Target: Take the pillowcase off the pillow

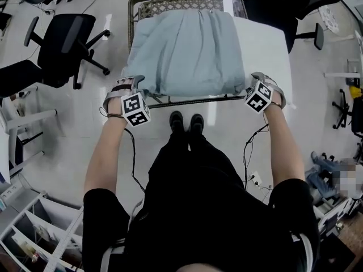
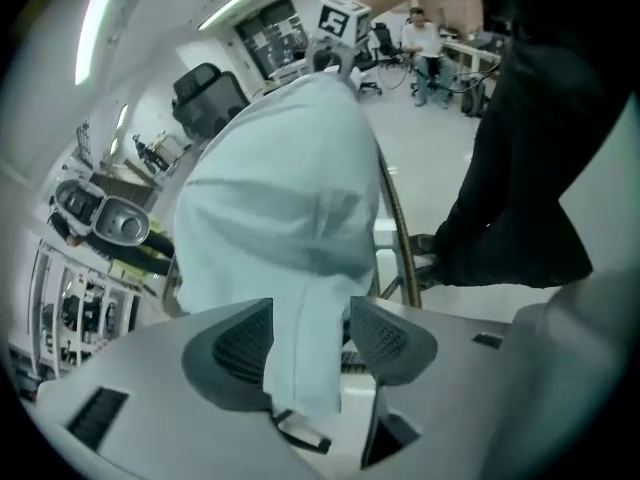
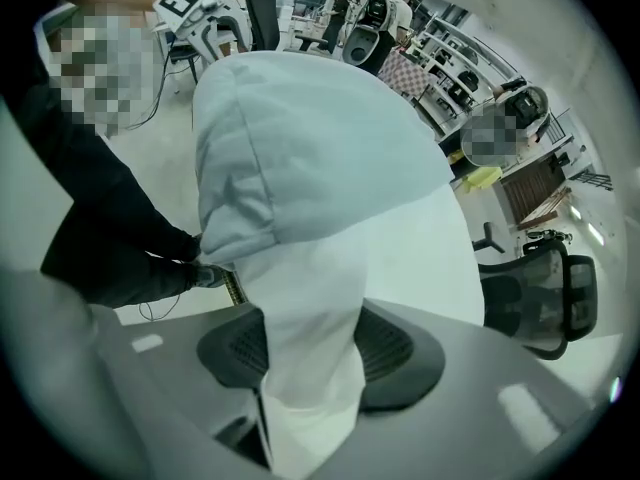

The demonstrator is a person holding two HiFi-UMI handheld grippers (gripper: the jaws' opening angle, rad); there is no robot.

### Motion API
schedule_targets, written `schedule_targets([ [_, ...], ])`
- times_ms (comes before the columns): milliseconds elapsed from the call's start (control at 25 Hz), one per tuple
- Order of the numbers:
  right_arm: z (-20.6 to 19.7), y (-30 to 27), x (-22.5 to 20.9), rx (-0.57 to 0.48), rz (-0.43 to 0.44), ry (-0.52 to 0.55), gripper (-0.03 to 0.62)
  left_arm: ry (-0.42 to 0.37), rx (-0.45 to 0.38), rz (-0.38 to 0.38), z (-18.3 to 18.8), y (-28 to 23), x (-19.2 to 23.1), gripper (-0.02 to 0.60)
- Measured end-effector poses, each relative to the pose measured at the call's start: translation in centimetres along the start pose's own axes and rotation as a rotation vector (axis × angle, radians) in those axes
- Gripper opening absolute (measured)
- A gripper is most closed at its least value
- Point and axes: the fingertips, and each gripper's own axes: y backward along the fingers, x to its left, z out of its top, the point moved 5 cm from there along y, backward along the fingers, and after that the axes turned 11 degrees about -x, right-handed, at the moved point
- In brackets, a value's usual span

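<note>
Pale blue cotton pillowcase covers most of the white pillow, which lies on a wicker-topped metal frame in front of the person. Left gripper has its jaws apart, with a blue fold hanging loose between them. The right gripper is clamped on the pillow's bare white corner. Best, I judge, to close the left on blue cloth alone, then draw the two apart. No writing is readable, only square black-and-white markers.
</note>
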Motion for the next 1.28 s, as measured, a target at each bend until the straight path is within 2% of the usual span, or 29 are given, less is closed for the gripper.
schedule_targets([
  [80,0.2,0.1,0.1,0.004,0.000,-0.005,0.226,-0.047,-0.042,-0.045,2.4,-0.9,-1.4,0.241],
  [200,0.4,0.2,0.3,0.004,-0.005,-0.012,0.227,-0.100,-0.037,-0.088,3.6,-2.9,-2.6,0.249],
  [400,0.5,0.3,0.7,-0.005,-0.016,-0.027,0.227,-0.011,-0.048,-0.122,4.2,-5.5,-2.8,0.237],
  [480,0.3,0.3,1.0,-0.002,-0.021,-0.028,0.226,-0.026,-0.013,-0.110,4.0,-5.8,-2.7,0.009],
  [560,0.1,0.4,1.0,0.004,-0.028,-0.041,0.224,-0.034,0.027,-0.104,3.3,-5.9,-2.4,0.008],
  [720,-0.6,0.7,1.4,-0.001,-0.033,-0.080,0.219,0.012,0.066,-0.066,0.3,-4.6,-1.2,0.008],
  [920,-1.6,1.5,2.3,-0.015,-0.018,-0.121,0.206,0.060,0.143,0.032,-5.1,-2.4,3.2,0.008],
  [1080,-1.9,1.7,3.3,-0.022,-0.006,-0.151,0.203,0.081,0.179,0.065,-6.4,-2.0,5.8,0.008],
  [1160,-1.9,2.0,3.6,-0.026,0.016,-0.161,0.211,0.106,0.152,0.025,-5.6,-1.9,5.8,0.008],
  [1280,-2.3,3.0,2.6,-0.028,0.056,-0.201,0.249,0.153,0.040,-0.103,-3.2,-0.9,5.9,0.019],
])
